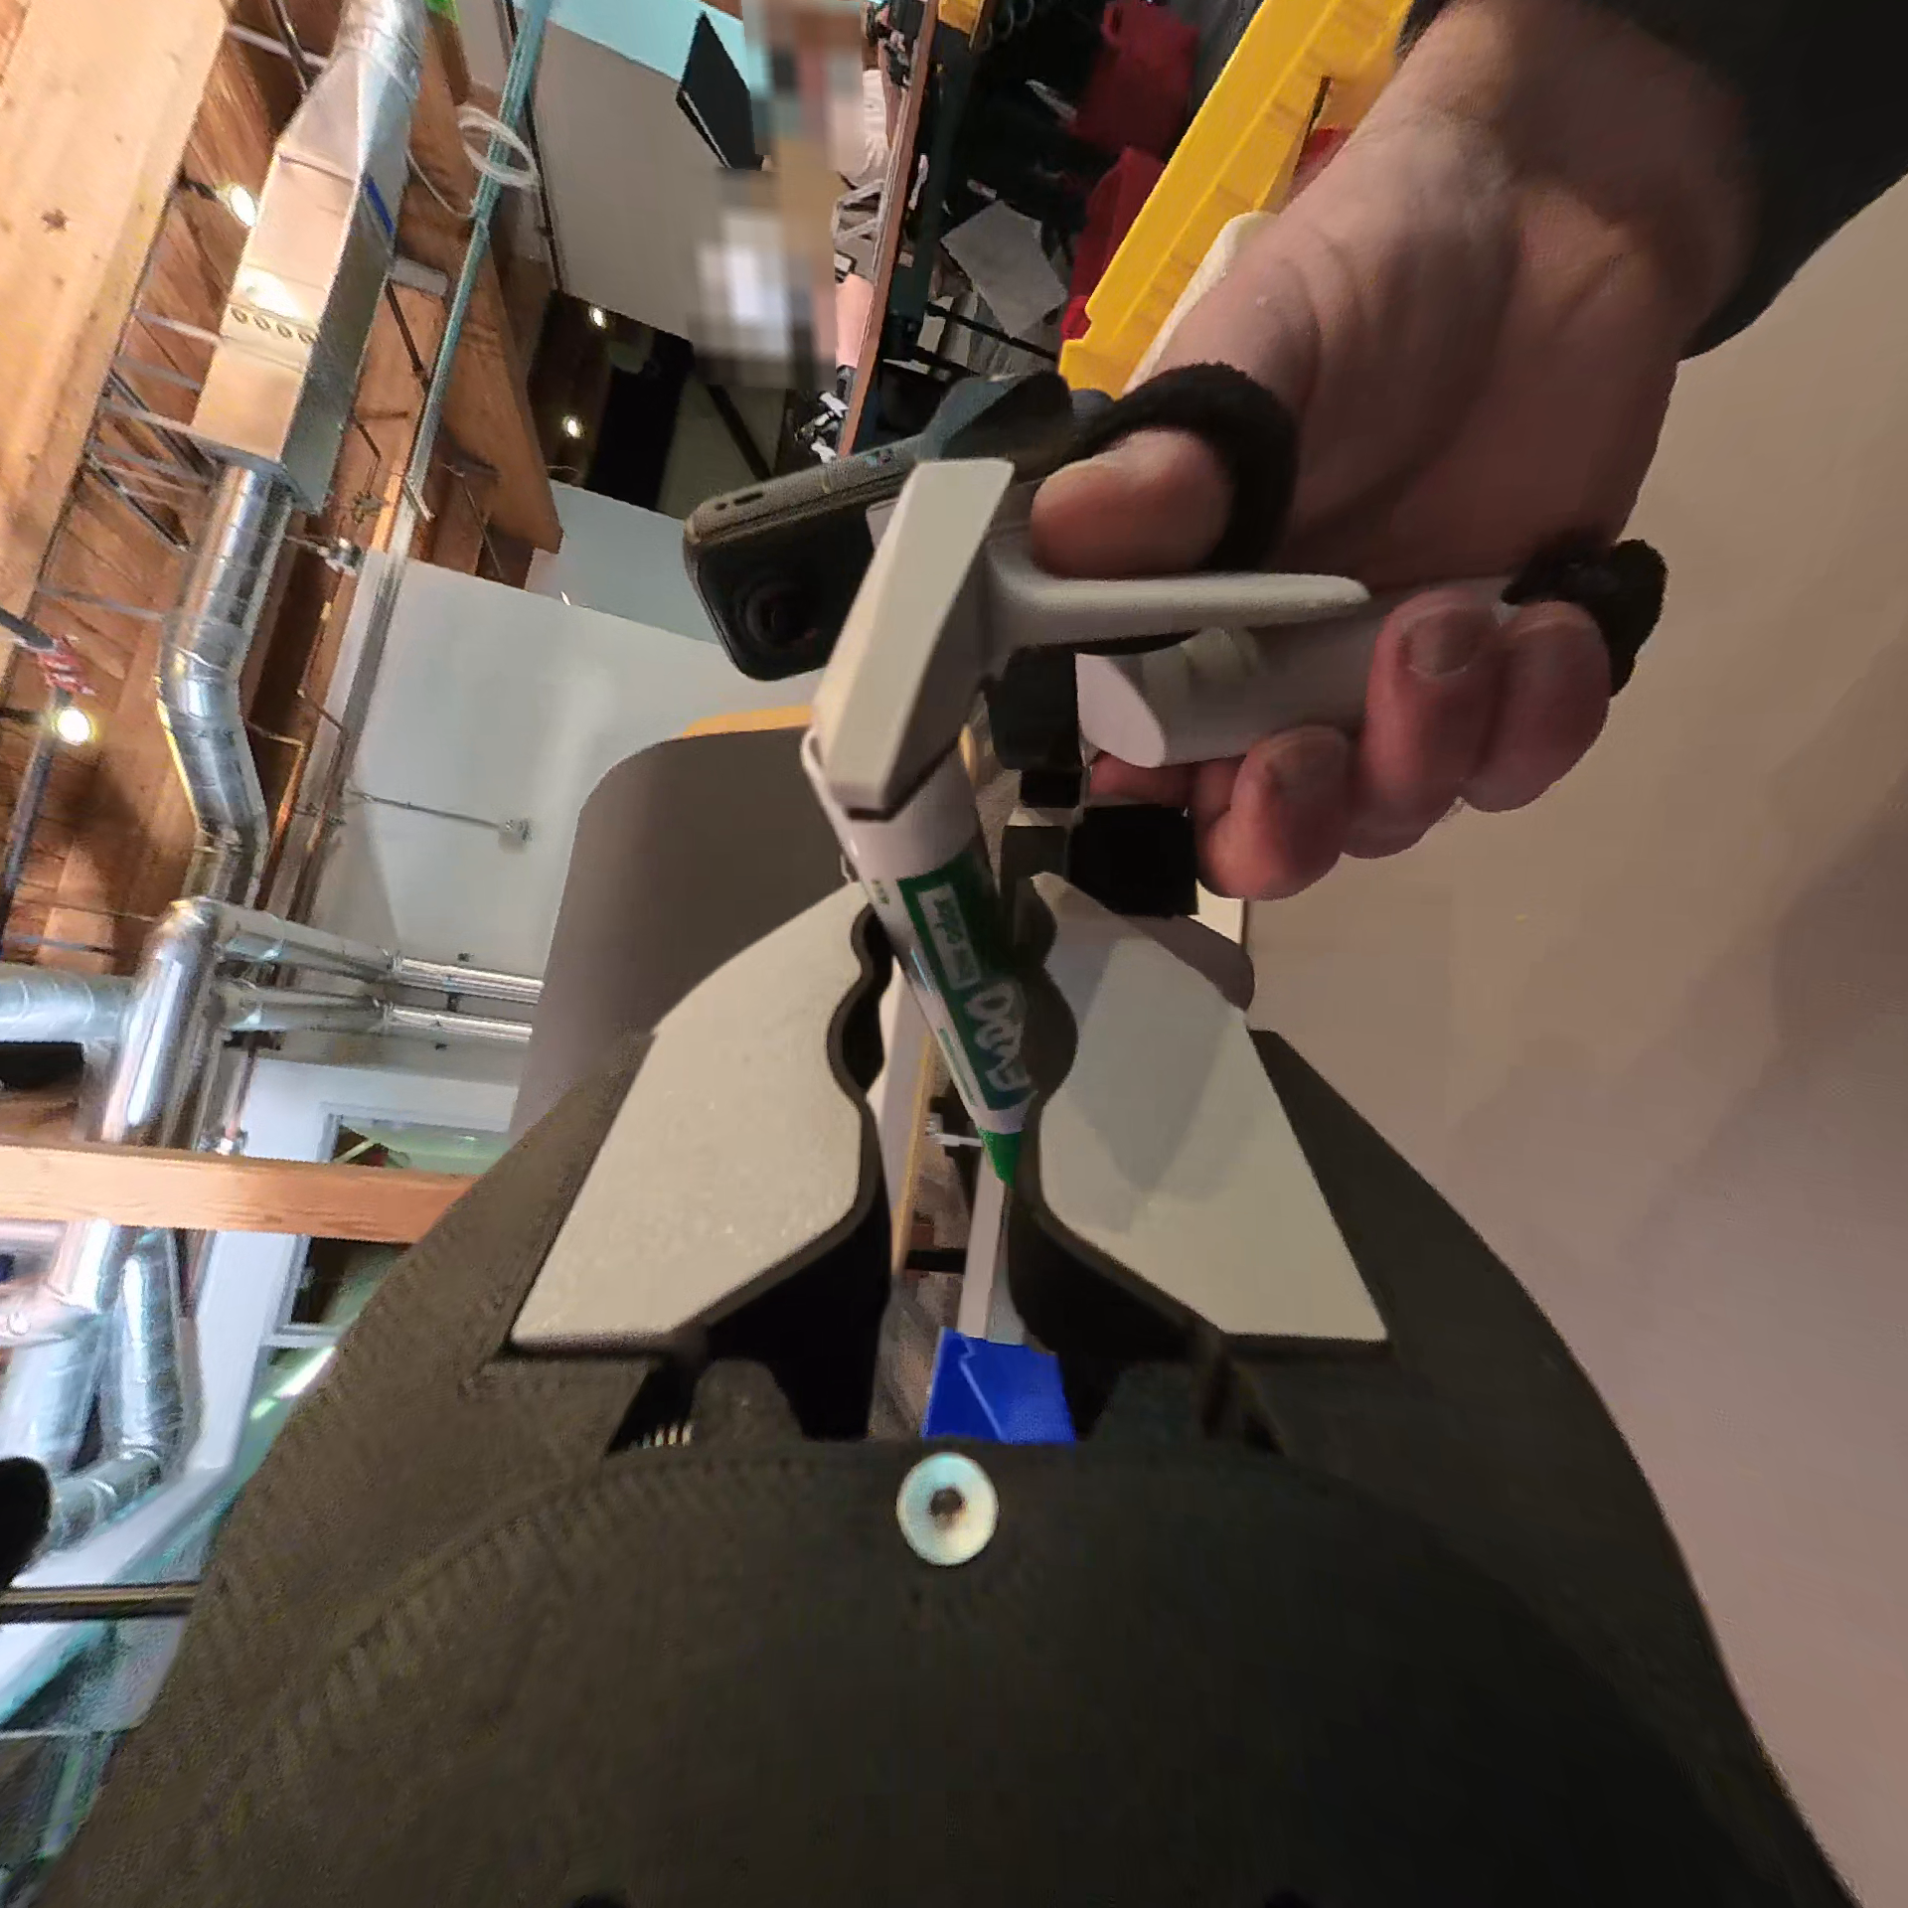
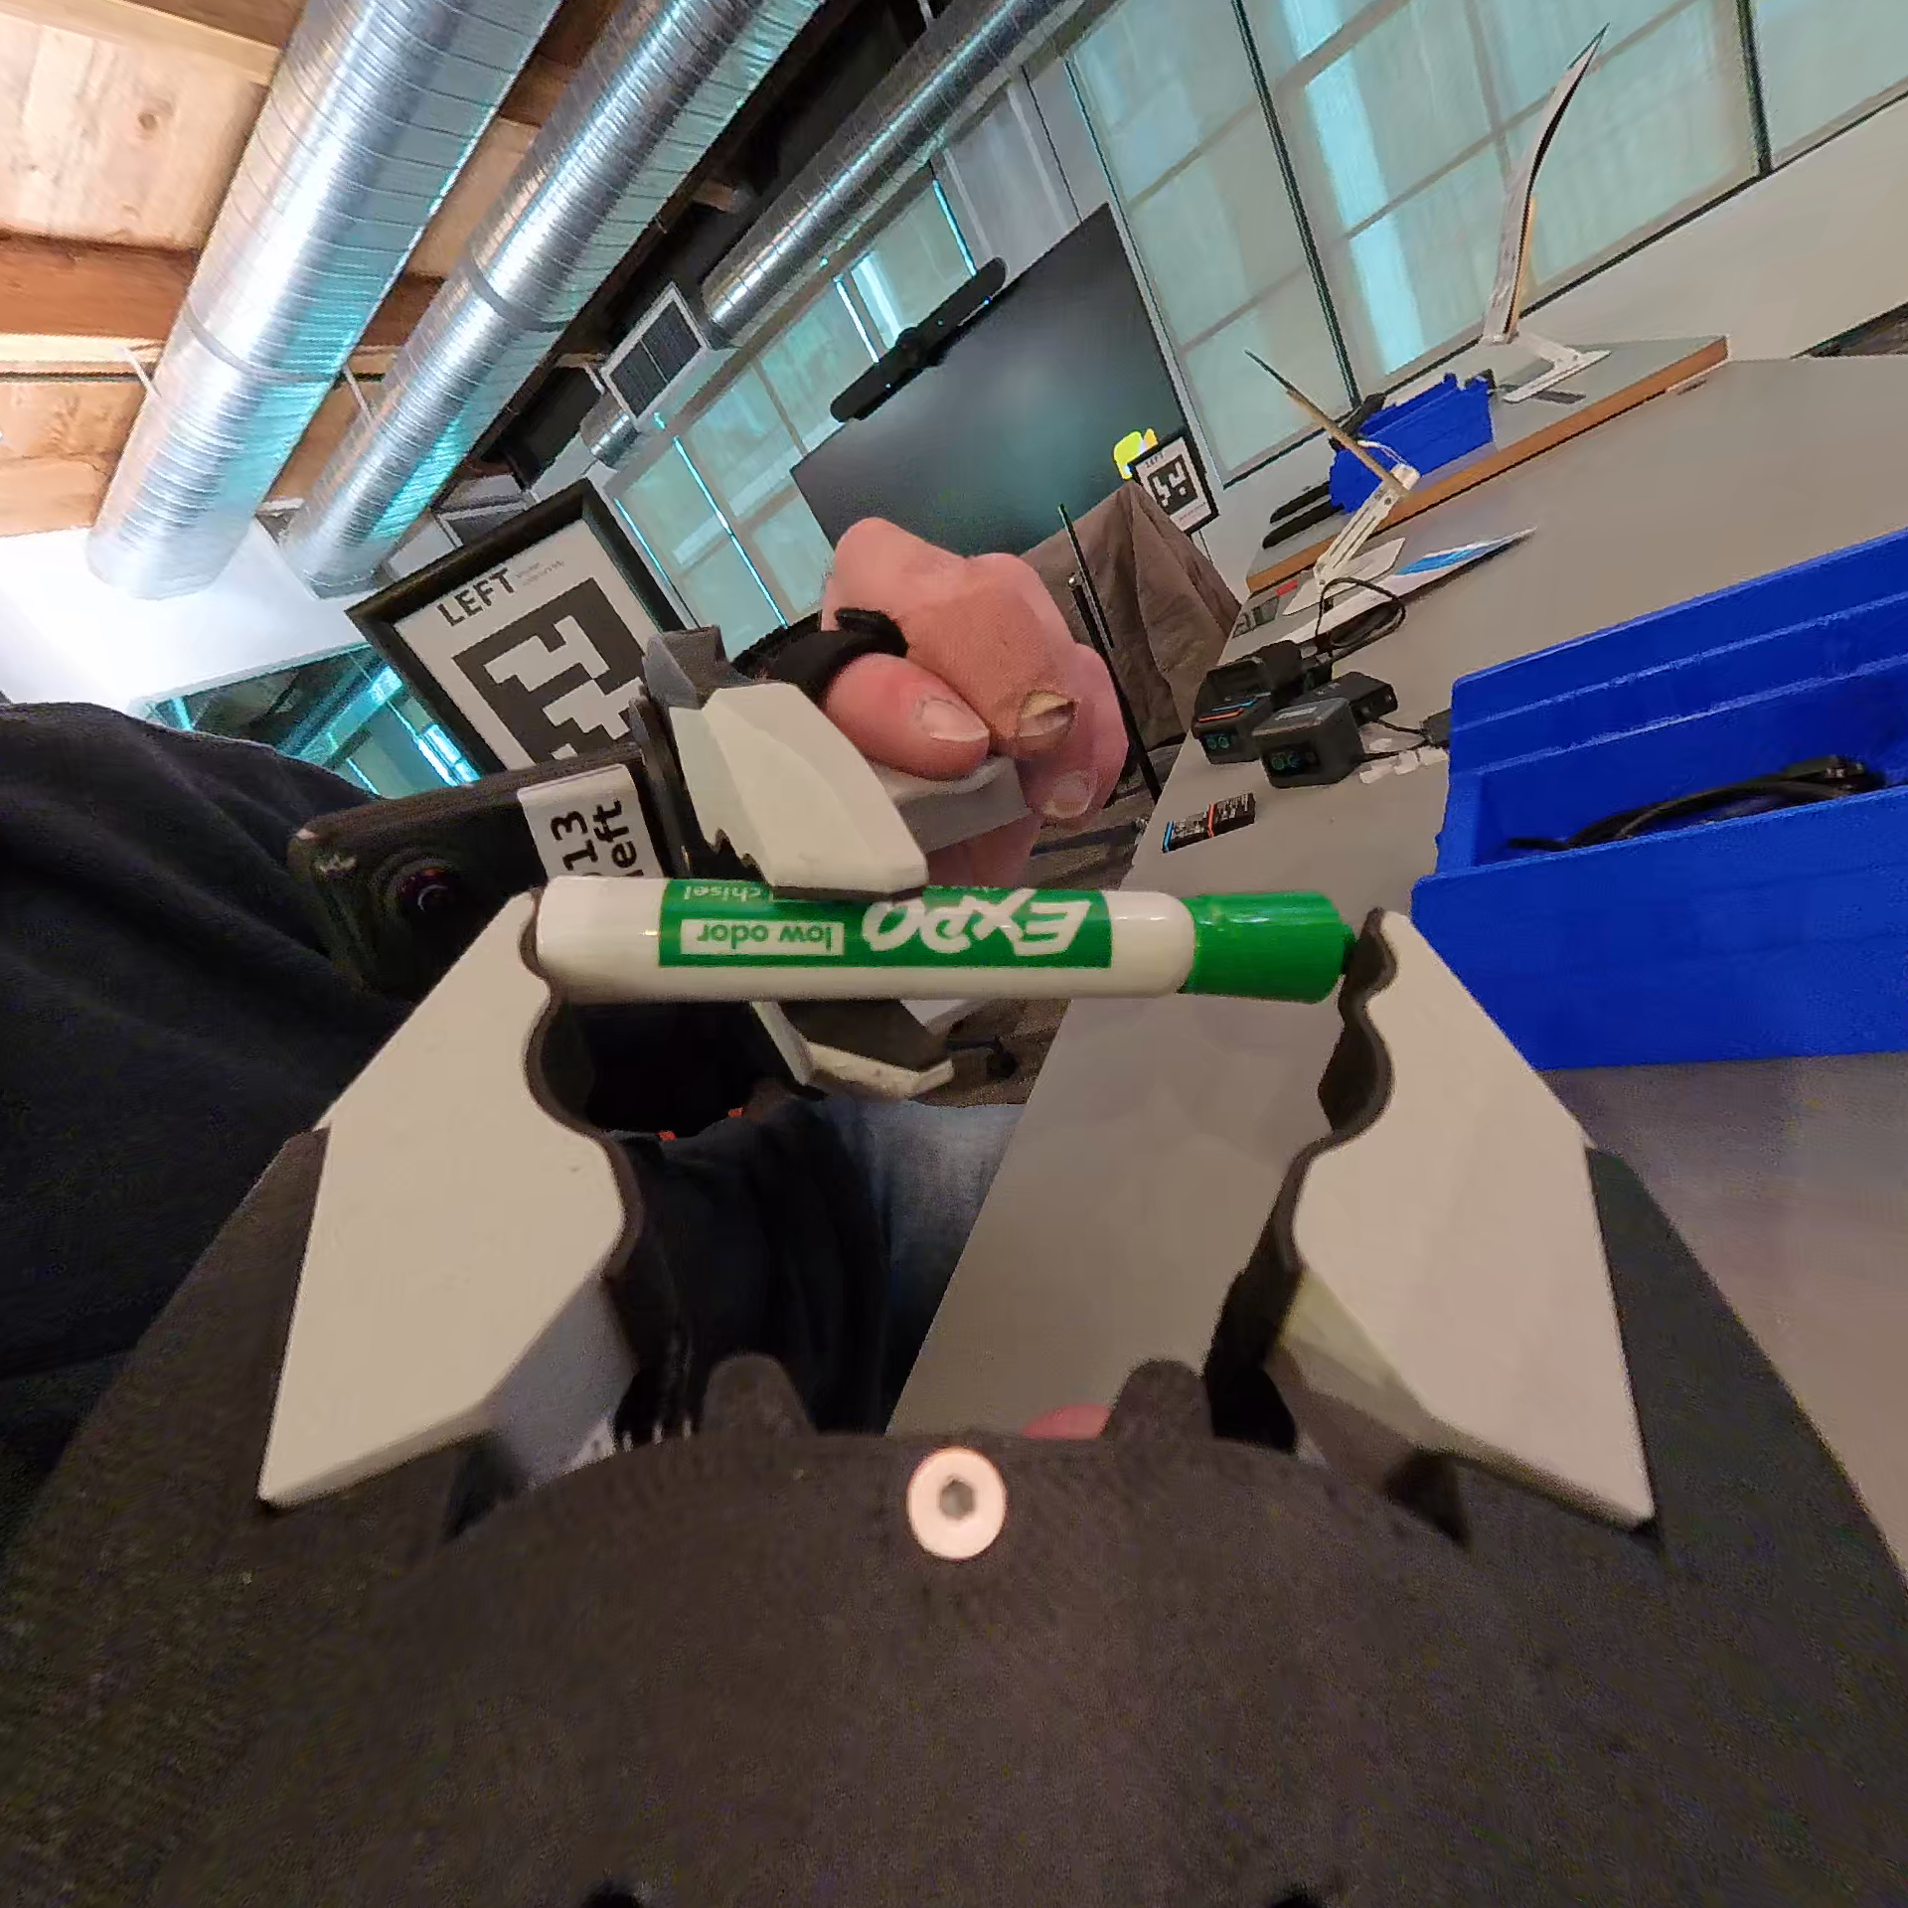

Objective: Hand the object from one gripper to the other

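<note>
Over a grey surface (image 2: 1652,496) a handover is being made in mid-air. On that surface, to the right in the right wrist view, a large blue bin (image 2: 1652,929) is sitting, with a yellow bin (image 1: 1218,176) showing far off in the left wrist view.

The right gripper (image 2: 945,960) is being held by a hand (image 1: 1445,413) through black finger loops. Its fingers are spread wide and are clamping the dry-erase marker (image 2: 878,945) lengthwise. The white butt is being seated in a notch of one fingertip and the green cap (image 2: 1270,945) is being pressed against the other.

The left gripper (image 1: 955,960) is being brought across the barrel at its middle, one finger on each side of the green label. These fingers are drawn in close around the barrel. Whether they are actually squeezing it cannot be told, since a sliver of light is showing beside the barrel in the left wrist view.

The marker is lying level in the right wrist view, clear of the surface.
</note>
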`<state>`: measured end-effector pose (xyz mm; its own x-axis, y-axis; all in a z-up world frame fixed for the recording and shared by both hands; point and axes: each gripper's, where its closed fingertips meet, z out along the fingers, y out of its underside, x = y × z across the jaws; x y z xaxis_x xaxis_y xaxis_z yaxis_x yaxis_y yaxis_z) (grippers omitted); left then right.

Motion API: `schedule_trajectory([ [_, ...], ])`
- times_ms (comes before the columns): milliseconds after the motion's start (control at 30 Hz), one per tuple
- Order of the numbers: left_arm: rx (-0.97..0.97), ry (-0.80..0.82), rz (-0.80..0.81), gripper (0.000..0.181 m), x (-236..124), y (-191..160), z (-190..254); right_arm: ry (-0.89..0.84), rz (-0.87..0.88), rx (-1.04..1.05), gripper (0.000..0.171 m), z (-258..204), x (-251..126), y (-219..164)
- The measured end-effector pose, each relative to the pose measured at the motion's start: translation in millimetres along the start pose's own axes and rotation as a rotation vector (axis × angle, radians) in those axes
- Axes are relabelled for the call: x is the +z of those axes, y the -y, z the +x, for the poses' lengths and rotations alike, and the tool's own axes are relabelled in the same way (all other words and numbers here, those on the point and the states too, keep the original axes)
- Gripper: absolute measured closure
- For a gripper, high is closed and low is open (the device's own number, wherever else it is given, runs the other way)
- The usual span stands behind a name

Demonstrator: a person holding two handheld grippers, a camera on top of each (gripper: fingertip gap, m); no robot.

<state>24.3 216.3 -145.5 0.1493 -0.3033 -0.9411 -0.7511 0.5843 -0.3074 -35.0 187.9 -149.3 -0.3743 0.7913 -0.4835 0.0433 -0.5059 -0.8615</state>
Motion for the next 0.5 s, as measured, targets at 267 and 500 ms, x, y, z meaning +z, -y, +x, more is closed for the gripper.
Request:
schedule_trajectory([
  [267,-0.278,0.004,-0.079,0.161,-0.2,-25.7,-16.1,-0.192,0.044,-0.260,0.033,10.3,-21.8,22.3],
  [500,-0.648,-0.106,-0.163,0.161,1.9,-50.9,-13.5,-0.425,-0.012,-0.632,0.083,0.7,-33.8,44.9],
])
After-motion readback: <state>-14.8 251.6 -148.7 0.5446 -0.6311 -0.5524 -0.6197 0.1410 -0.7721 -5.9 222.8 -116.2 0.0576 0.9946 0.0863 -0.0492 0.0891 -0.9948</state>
